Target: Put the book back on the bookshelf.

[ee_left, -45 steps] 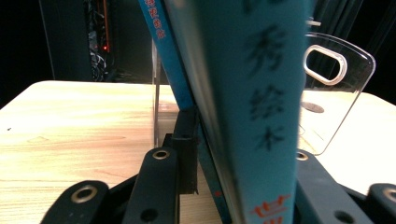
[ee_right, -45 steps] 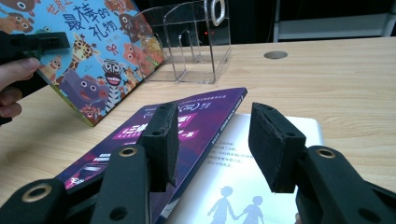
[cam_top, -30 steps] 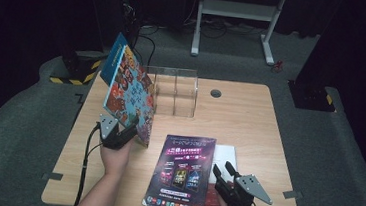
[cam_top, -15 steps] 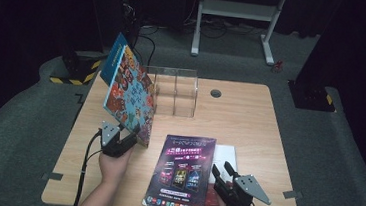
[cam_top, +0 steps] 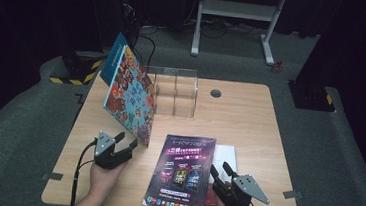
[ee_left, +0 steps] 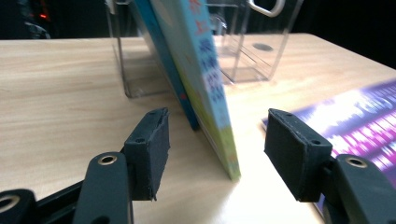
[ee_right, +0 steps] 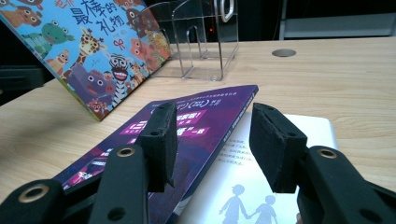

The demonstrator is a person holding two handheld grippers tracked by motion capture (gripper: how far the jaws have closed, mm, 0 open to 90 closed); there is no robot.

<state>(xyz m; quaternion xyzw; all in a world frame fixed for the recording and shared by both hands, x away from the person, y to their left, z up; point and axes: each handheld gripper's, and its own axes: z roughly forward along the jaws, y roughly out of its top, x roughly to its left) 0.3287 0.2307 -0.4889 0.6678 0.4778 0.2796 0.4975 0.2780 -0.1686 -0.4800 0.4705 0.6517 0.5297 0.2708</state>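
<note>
We are looking at the left gripper (cam_top: 125, 143) first, resting on the wooden table (cam_top: 249, 124) with its jaws spread wide and gripping nothing. In the left gripper view (ee_left: 215, 149) the lower corner of the colourful picture book (ee_left: 205, 79) is standing between the two pads (ee_left: 149, 149), clear of both. That book (cam_top: 129, 96) is tilting back, its bottom edge on the table and its upper part leaning against the clear acrylic holder (cam_top: 177, 90) behind it. Moving rightwards, we are seeing a purple magazine (cam_top: 181, 173) lying flat near the front edge, partly covering a white booklet (cam_top: 226, 157) beside it. At the right, the right gripper (cam_top: 221, 172) is sitting low at the magazine's right edge, its jaws also wide apart and holding nothing. In the right gripper view (ee_right: 212, 140) we are watching its pads (ee_right: 275, 144) straddling the magazine's spine (ee_right: 238, 121), with the white booklet (ee_right: 261, 186) showing beneath
</note>
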